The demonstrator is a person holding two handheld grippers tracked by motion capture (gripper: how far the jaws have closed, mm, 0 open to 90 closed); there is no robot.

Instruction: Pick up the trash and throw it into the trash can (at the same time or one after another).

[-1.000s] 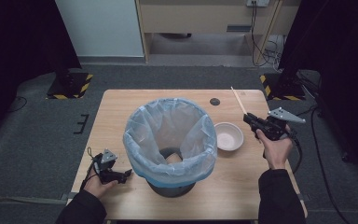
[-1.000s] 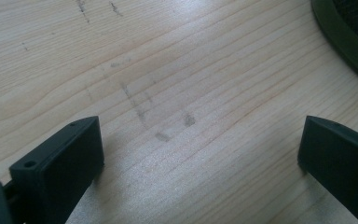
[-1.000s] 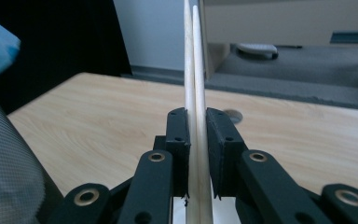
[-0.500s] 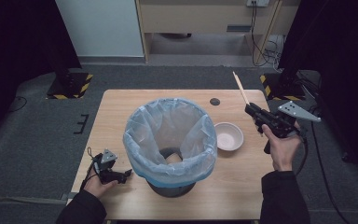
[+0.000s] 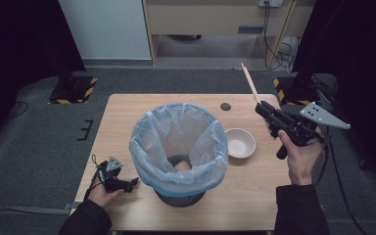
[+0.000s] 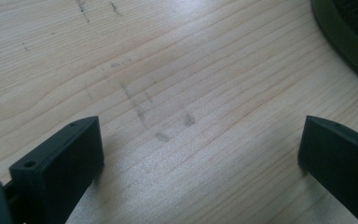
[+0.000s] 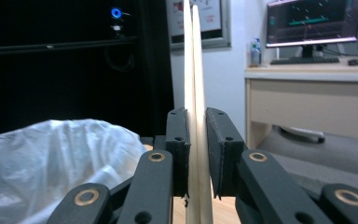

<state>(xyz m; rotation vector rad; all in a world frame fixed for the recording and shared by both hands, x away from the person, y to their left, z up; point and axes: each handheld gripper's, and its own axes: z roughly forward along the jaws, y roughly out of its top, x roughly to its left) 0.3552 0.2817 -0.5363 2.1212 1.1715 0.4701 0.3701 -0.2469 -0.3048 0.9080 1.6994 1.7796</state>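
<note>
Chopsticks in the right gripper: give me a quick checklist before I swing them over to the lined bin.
1. Grip: the right gripper is shut on the chopsticks, both sticks side by side between the jaws. Ok.
2. Height: in the high view the chopsticks stand up and away from the table. Ok.
3. Bin mouth: the bin has its blue liner open over the rim. Ok.
4. Path: the bowl sits between the right gripper and the bin; pass above it. Cannot tell the clearance.
5. Left gripper: open, low on the table beside the bin's base, out of the way. Ok.
</note>
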